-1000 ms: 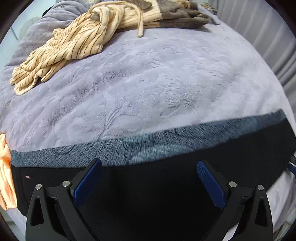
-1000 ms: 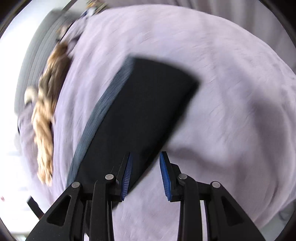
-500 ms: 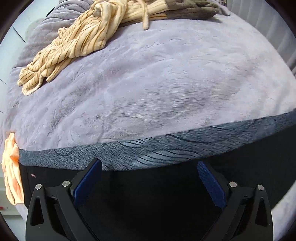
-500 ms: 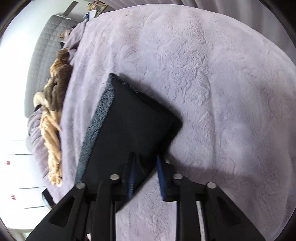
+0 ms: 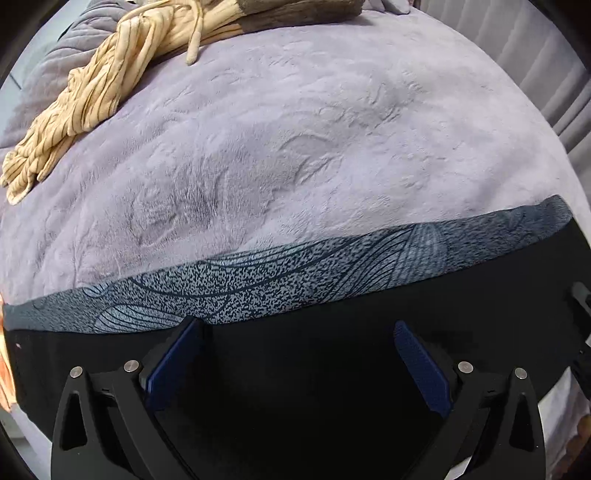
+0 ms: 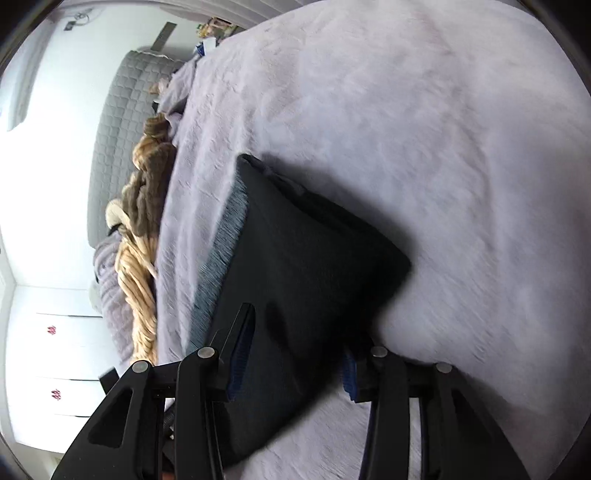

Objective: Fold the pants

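Black pants with a grey patterned side band lie folded into a long strip on the lavender bed cover. My left gripper hovers just over the black cloth, pointing steeply down, jaws wide open and holding nothing. In the right wrist view the pants run away from the camera. My right gripper straddles their near end. Its jaws are opening, the cloth lies between the blue pads, and the pads no longer pinch it.
A cream striped garment and a brown one lie at the far side of the bed. An orange cloth shows at the left edge. A grey quilted headboard stands behind the clothes pile. Curtains hang at the right.
My right gripper has dropped closer to the pants' end and its jaws have widened from a pinch on the edge. The left gripper slid sideways along the strip, still open.
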A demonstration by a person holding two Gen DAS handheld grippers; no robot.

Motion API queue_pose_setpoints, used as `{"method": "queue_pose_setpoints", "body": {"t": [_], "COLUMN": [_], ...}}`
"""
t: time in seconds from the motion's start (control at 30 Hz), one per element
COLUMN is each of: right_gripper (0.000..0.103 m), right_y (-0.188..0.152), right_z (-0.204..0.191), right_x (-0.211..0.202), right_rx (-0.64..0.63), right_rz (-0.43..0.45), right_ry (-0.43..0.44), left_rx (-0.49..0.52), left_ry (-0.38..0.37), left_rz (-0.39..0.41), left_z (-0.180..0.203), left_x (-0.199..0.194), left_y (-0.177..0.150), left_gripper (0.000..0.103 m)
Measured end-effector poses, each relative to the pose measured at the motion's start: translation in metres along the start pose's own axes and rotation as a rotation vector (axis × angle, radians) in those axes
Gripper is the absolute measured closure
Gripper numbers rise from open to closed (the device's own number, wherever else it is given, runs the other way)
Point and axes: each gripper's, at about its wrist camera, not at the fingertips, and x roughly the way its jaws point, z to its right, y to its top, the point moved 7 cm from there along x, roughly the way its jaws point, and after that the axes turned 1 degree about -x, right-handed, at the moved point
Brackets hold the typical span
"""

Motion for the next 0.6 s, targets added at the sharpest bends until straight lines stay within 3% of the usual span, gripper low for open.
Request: {"method": "queue_pose_setpoints", "body": {"t": [0.03, 0.1, 0.13, 0.17, 0.23, 0.27, 0.33, 0.43, 0.6], "right_gripper": [0.058, 0.071, 0.084, 0.086, 0.087, 0.088, 0.089, 0.089, 0.089], "right_y": [0.002, 0.003, 0.003, 0.003, 0.001, 0.000, 0.000, -0.005, -0.032], "right_z": [-0.004, -0.008, -0.009, -0.009, -0.013, -0.016, -0.031, -0.068, -0.141], "right_x": [0.002, 0.002, 0.000, -0.003, -0.006, -0.008, -0.011, -0.023, -0.039], "right_rx": [0.004, -0.006, -0.021, -0.029, -0.045, -0.059, -0.096, -0.226, -0.465], "right_rz": [-0.005, -0.018, -0.021, -0.023, -0.022, -0.018, -0.008, 0.010, 0.018], "right_ry": [0.014, 0.011, 0.005, 0.008, 0.013, 0.007, 0.009, -0.001, -0.012], "left_rx": [-0.015, -0.044, -0.054, -0.055, -0.026, -0.026, -0.012, -0.004, -0.009], "left_ry": [0.002, 0.013, 0.021, 0.053, 0.102, 0.109, 0.103, 0.028, -0.024], "left_rz": [0.037, 0.083, 0.094, 0.079, -0.006, 0.005, 0.035, 0.037, 0.087], "left_z": [-0.002, -0.004, -0.003, -0.001, 0.005, 0.004, 0.005, 0.000, -0.048], "left_x": [-0.010, -0.017, -0.013, -0.001, 0.034, 0.038, 0.027, 0.005, -0.037], "left_y": [0.008, 0.022, 0.029, 0.033, 0.028, 0.028, 0.029, 0.021, 0.004], "left_gripper": [0.000, 0.000, 0.000, 0.000, 0.000, 0.000, 0.000, 0.000, 0.000]}}
